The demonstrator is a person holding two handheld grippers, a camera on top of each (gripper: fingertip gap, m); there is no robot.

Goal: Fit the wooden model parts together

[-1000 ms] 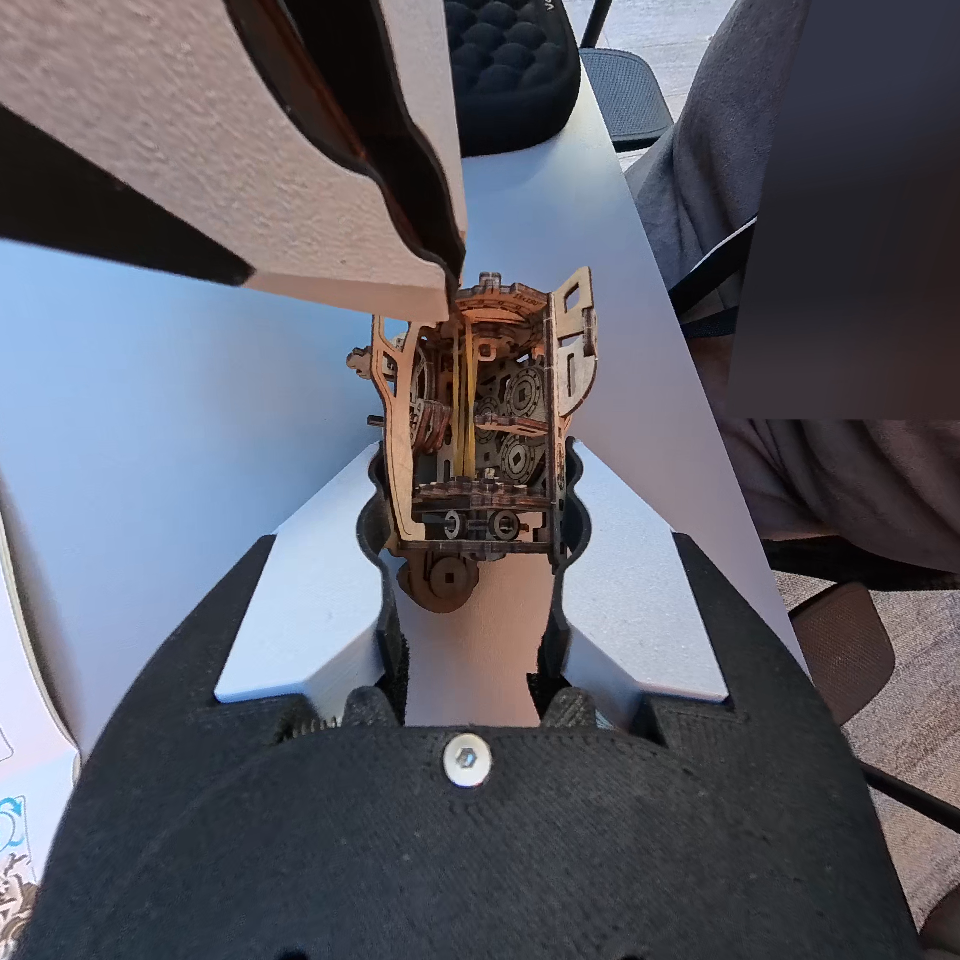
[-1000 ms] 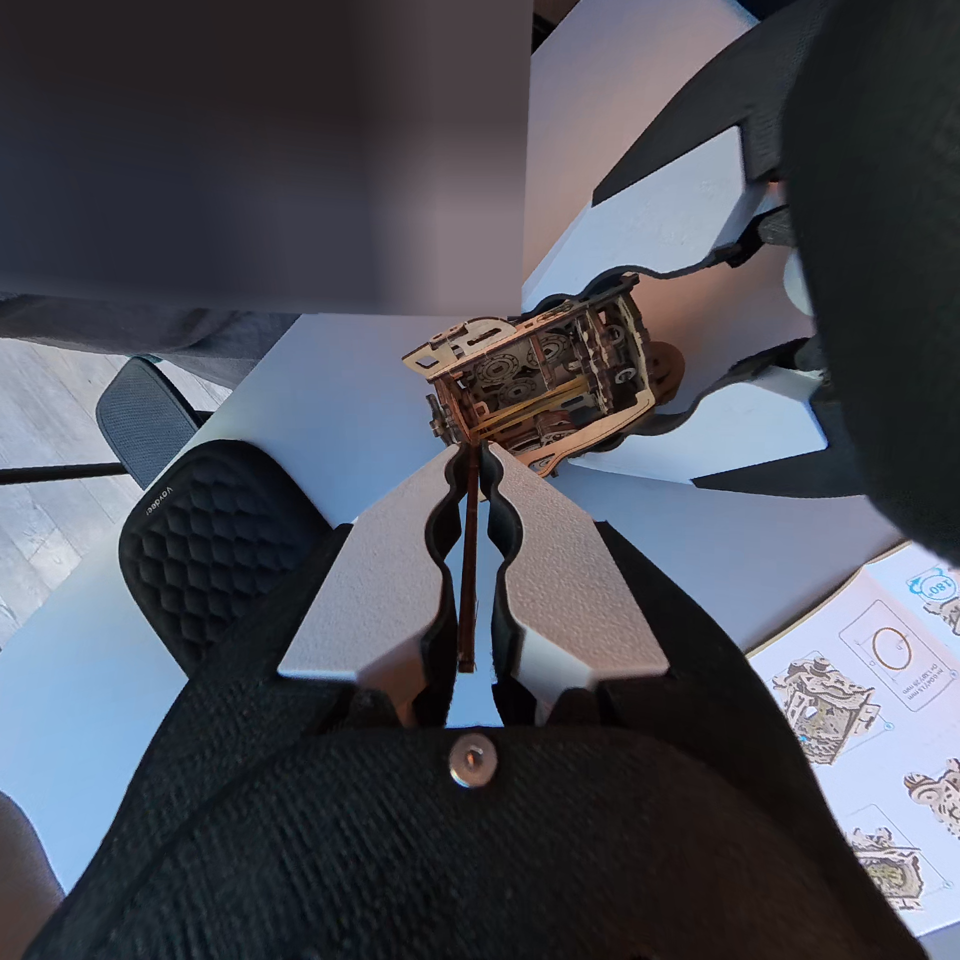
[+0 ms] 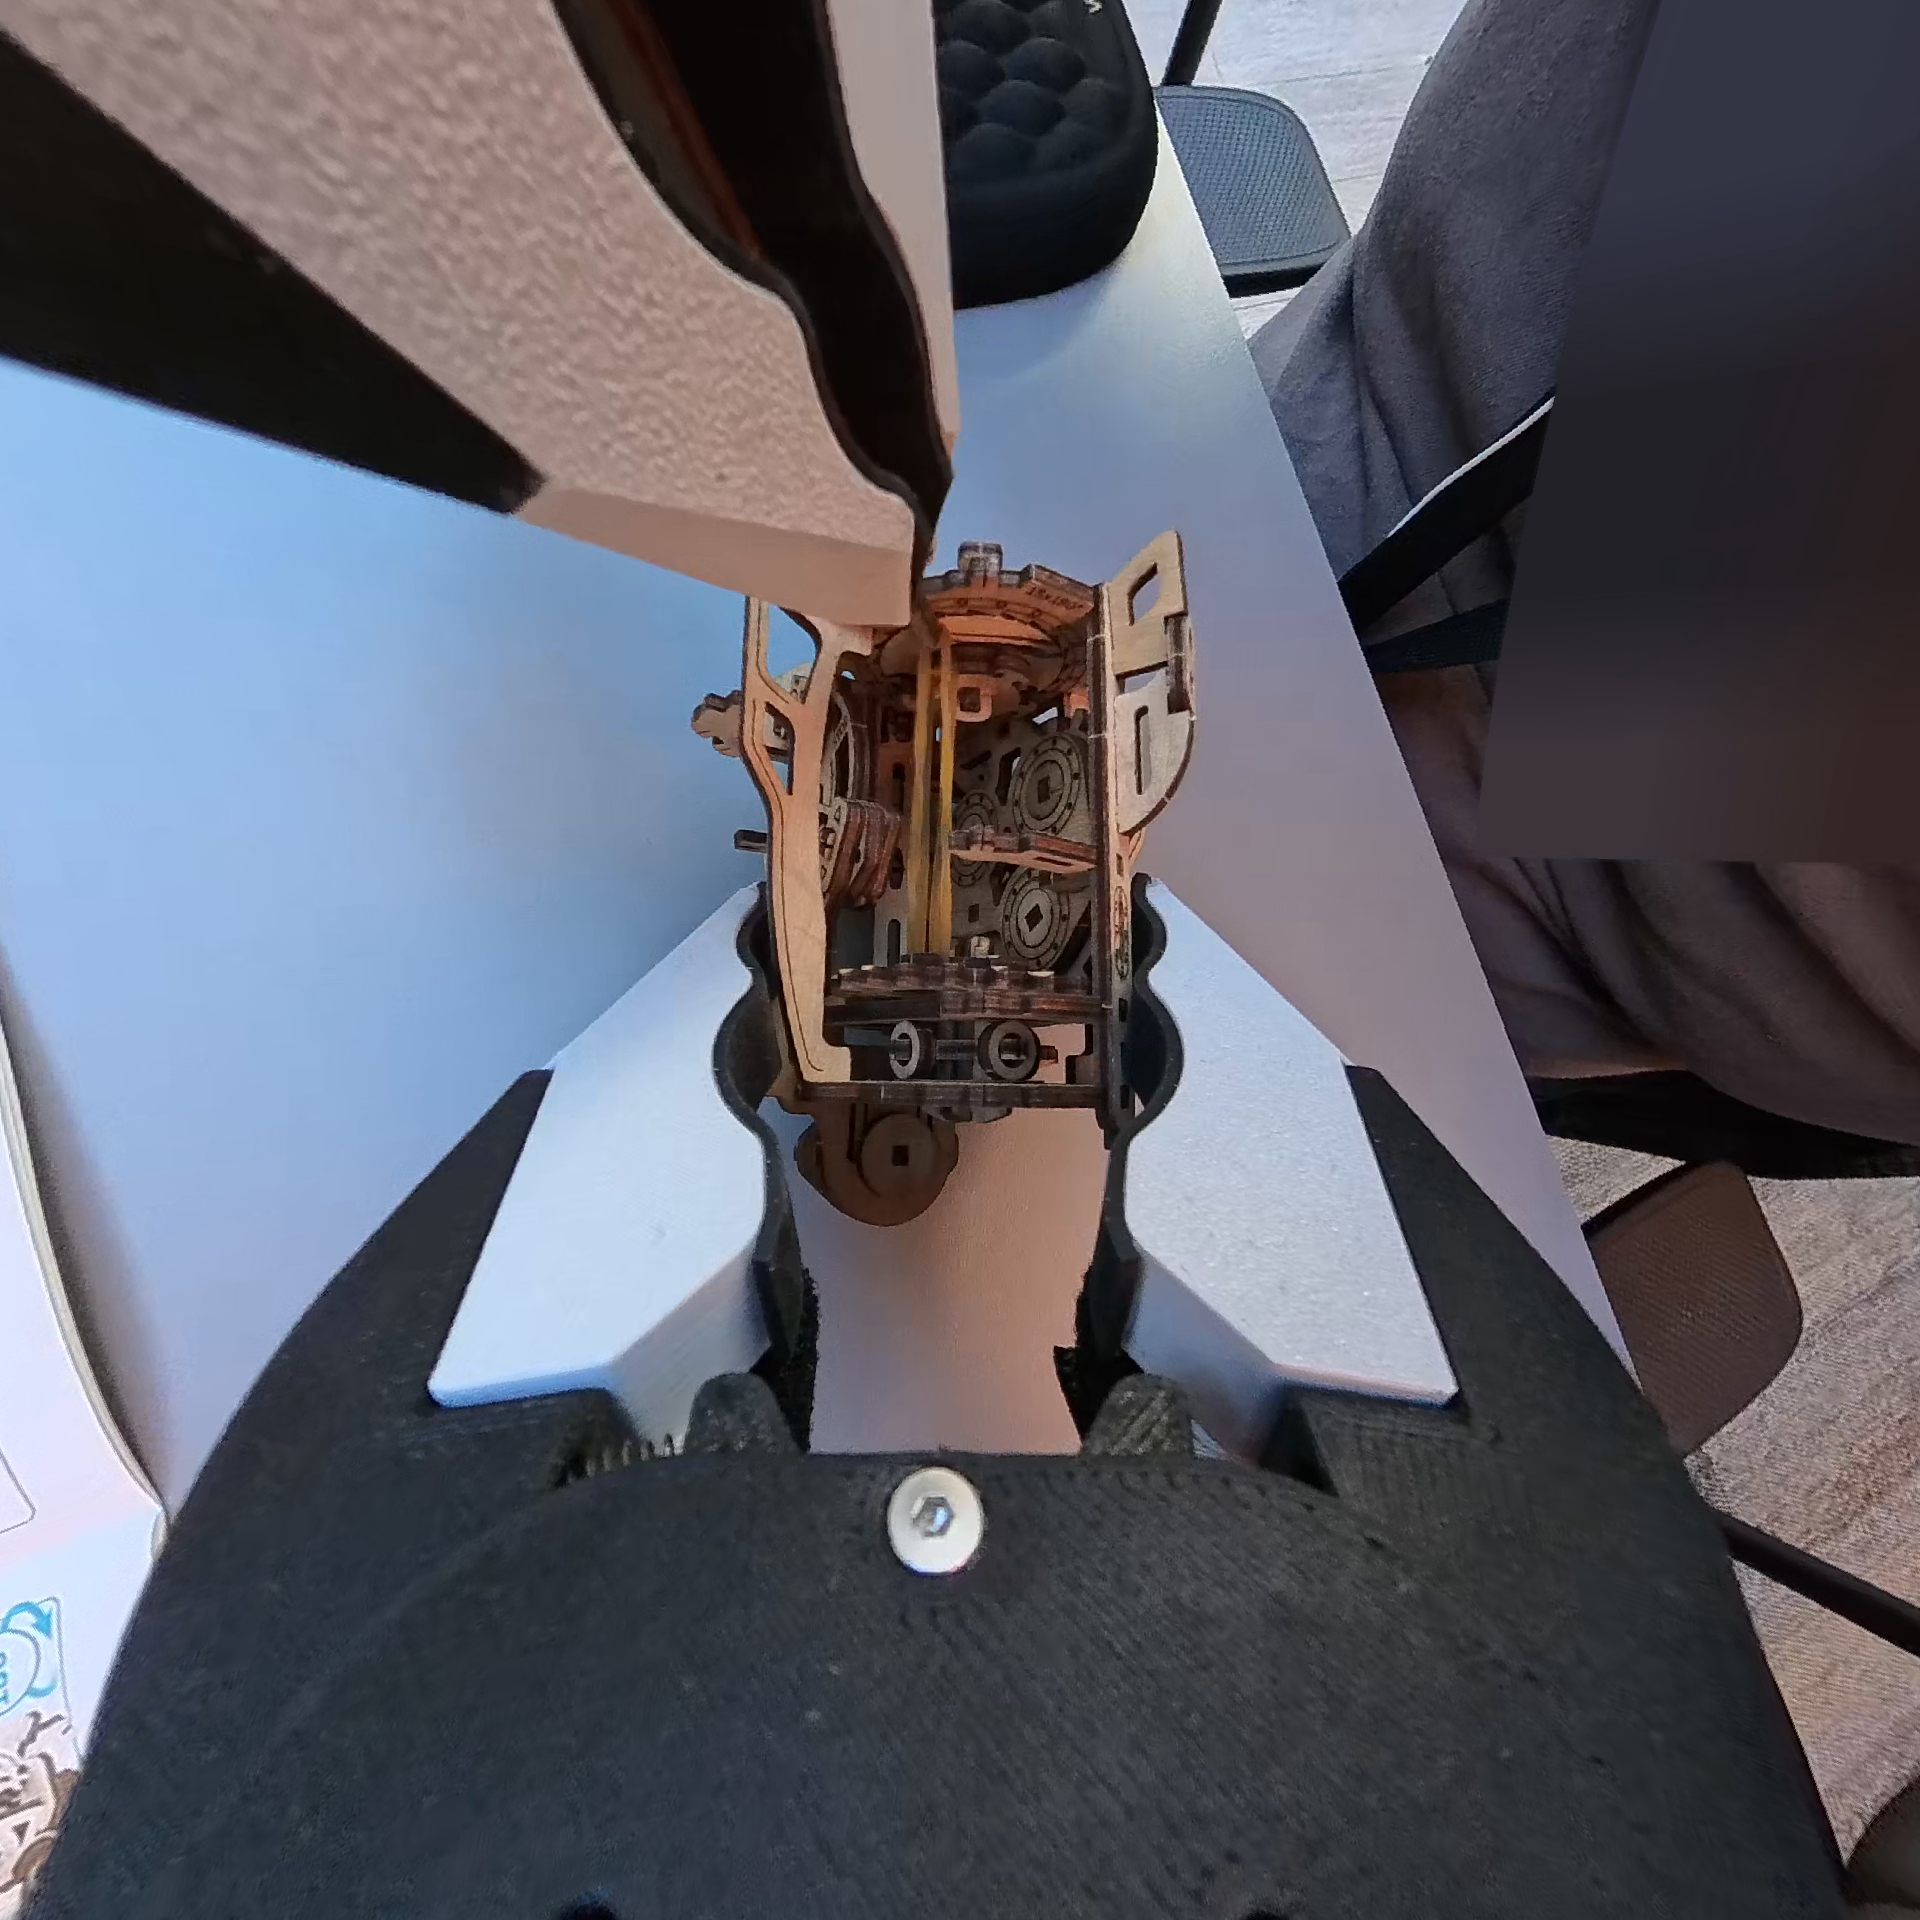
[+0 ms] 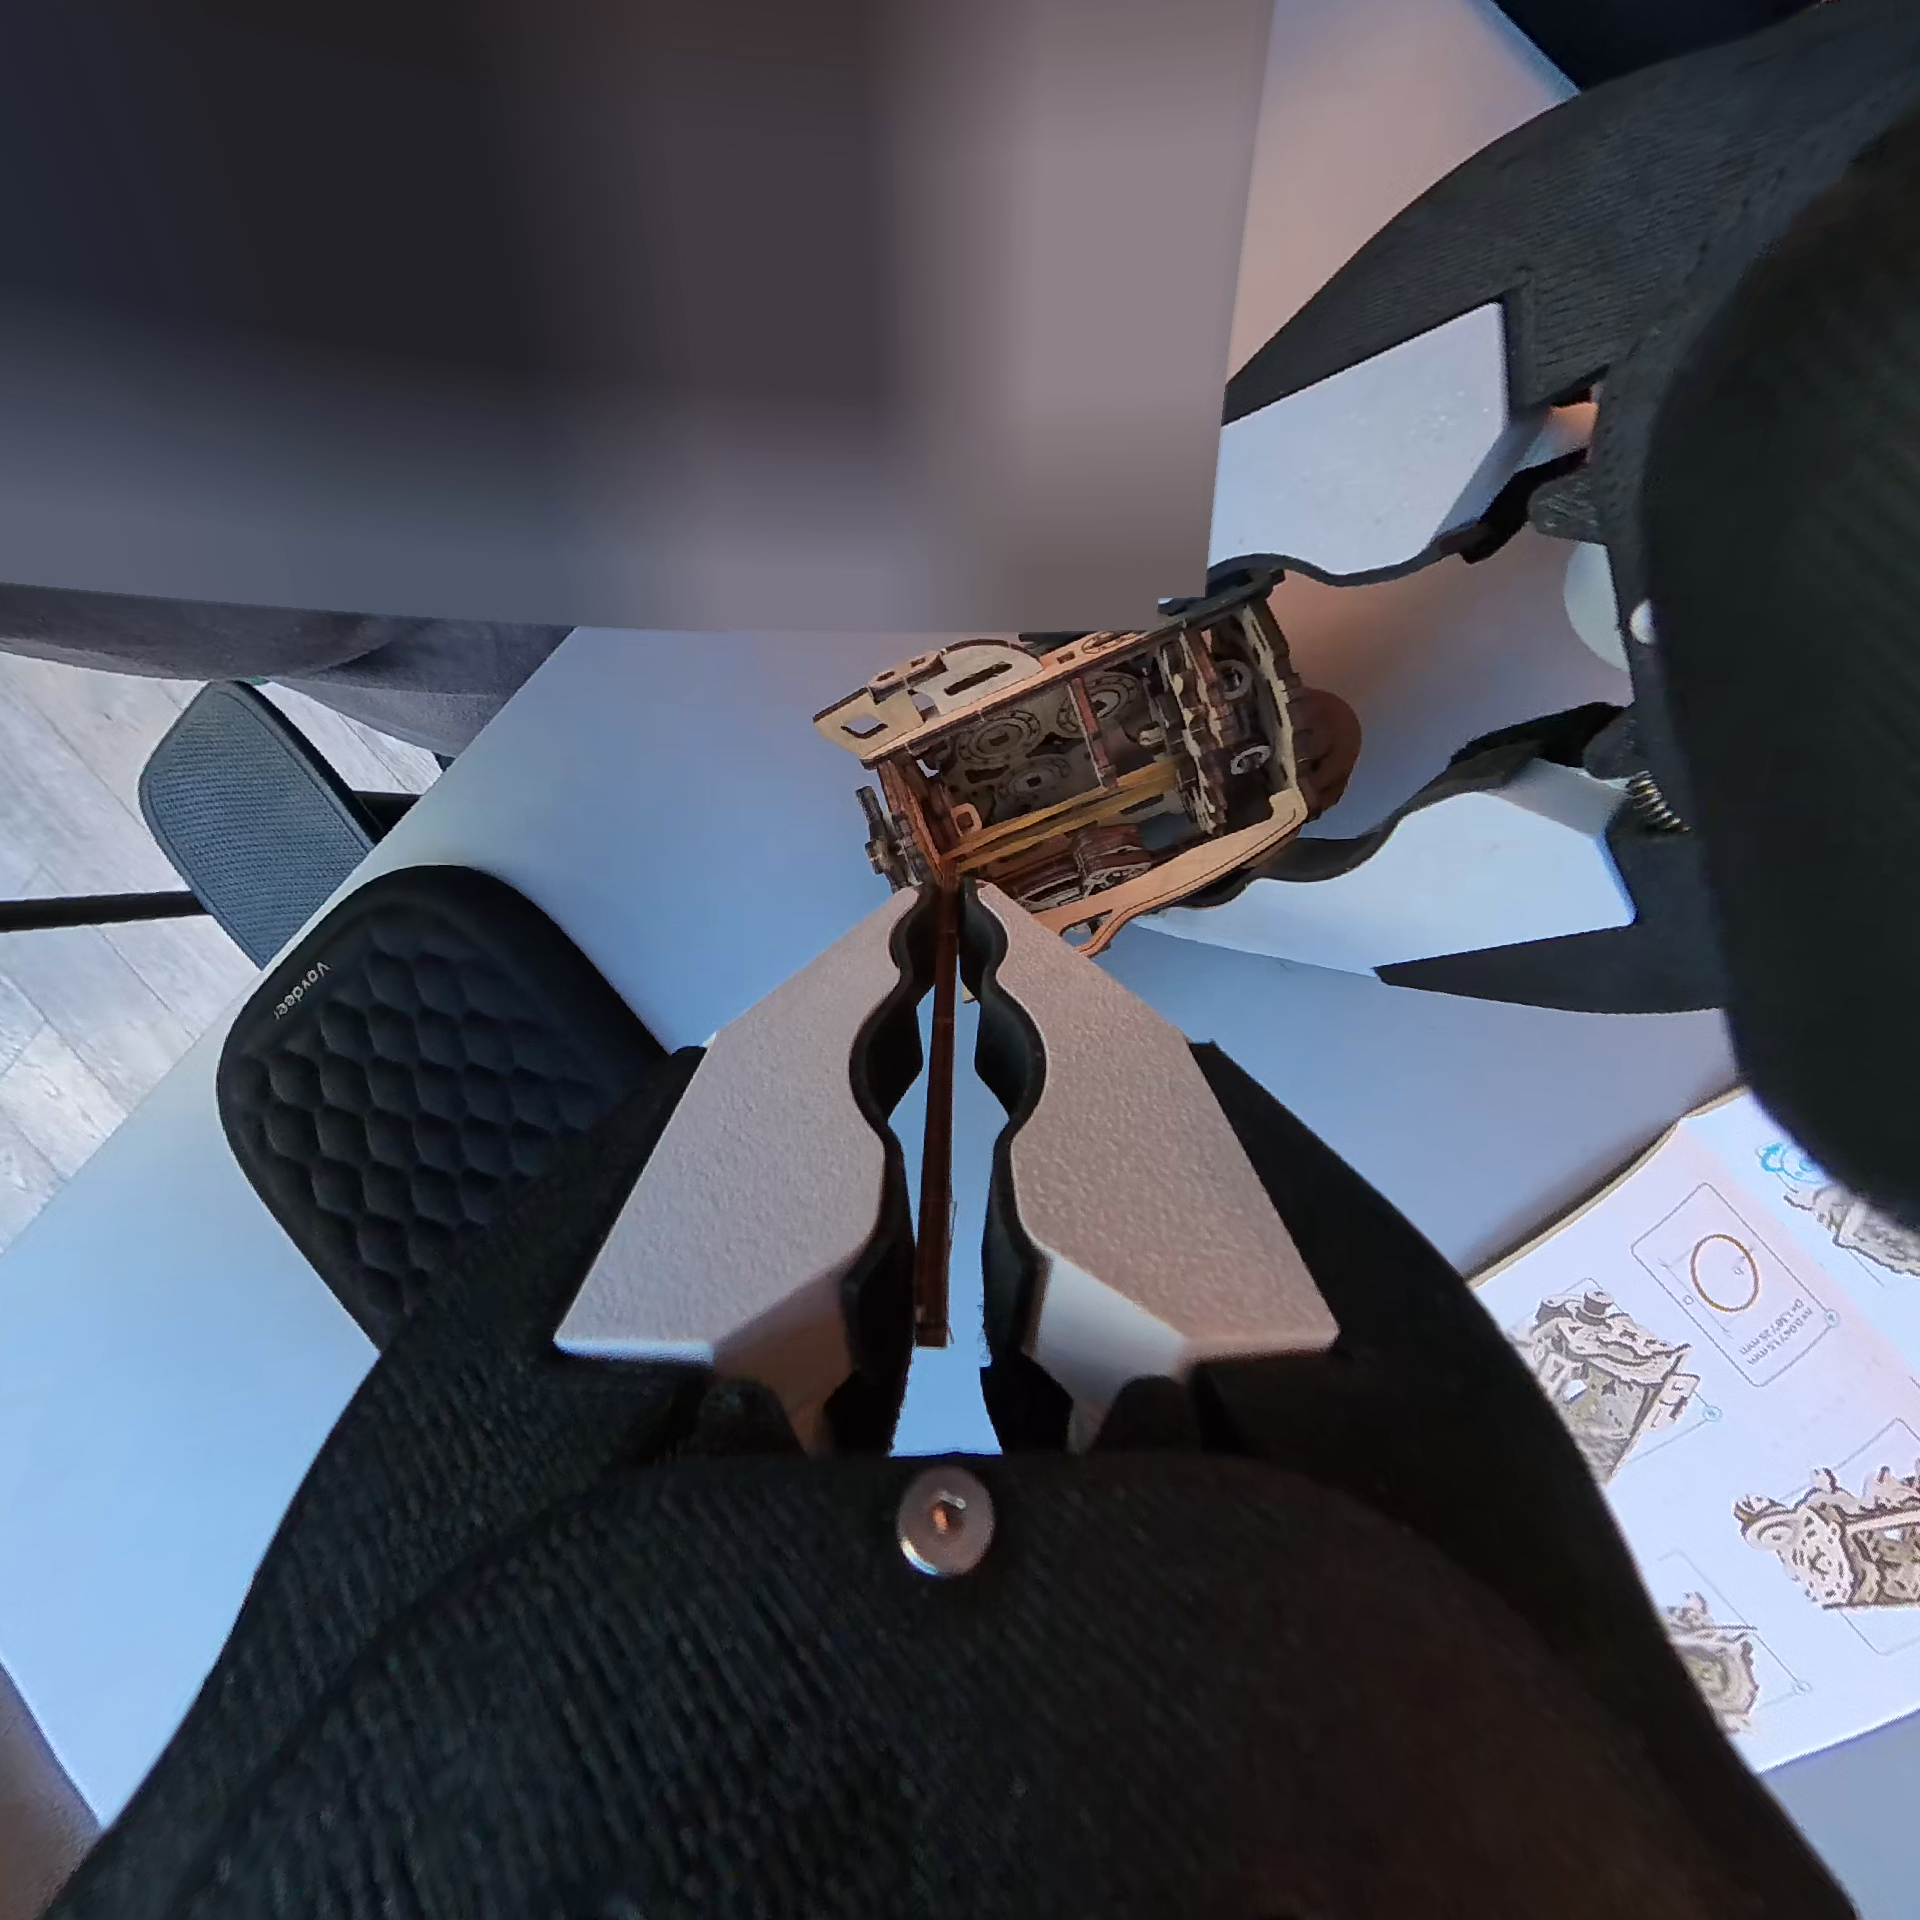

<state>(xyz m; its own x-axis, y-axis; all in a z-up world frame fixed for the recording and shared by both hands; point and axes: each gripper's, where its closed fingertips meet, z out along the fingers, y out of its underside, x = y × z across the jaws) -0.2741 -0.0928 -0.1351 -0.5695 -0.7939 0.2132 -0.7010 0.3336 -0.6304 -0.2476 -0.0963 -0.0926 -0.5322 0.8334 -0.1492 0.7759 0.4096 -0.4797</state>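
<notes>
Right wrist view first: the right gripper (image 4: 940,914) is nearly closed, and a thin wooden part (image 4: 933,1143) is pinched edge-on between its dark pads, its tip brought right up against the open face of the wooden model (image 4: 1081,790). In the left wrist view the model is clamped by its lower frame in the left gripper (image 3: 940,997), jaws partly spread around it, held above the white table (image 3: 312,727). Trouble is easily imagined: if the part is driven in off-line, the yellow rubber band (image 3: 935,810) could be snagged, or a thin frame panel cracked. With too much push, the model could be twisted out of its grip.
</notes>
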